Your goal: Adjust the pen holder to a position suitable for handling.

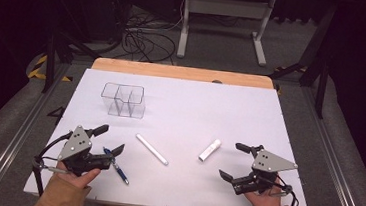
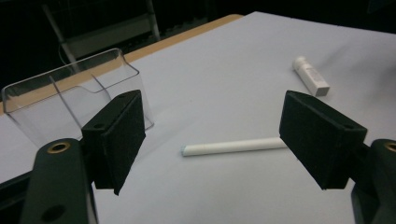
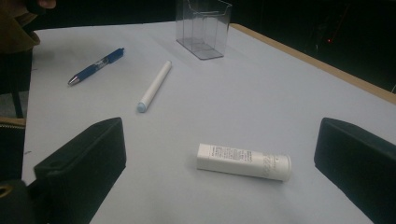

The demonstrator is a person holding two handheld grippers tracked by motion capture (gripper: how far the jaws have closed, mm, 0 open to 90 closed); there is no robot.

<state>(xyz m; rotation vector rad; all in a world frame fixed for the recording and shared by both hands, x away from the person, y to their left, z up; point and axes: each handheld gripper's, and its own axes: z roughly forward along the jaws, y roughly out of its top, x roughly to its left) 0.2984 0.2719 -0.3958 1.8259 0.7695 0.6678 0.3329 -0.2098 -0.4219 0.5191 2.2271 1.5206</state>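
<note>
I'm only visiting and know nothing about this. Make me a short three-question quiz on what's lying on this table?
1. True or false: the blue ballpoint pen lies beside the left hand-held gripper.
2. Which object lies nearest the right hand-held gripper?
A) clear plastic compartment box
B) small white tube
C) long white marker
3. How many loose objects lie outside the box?

Key: 1 true; 2 B; 3 three.

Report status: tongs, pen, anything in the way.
Both tongs open, left, right. Blue pen flat on table beside left tongs, not gripped. White marker lies apart, not blocking.
</note>
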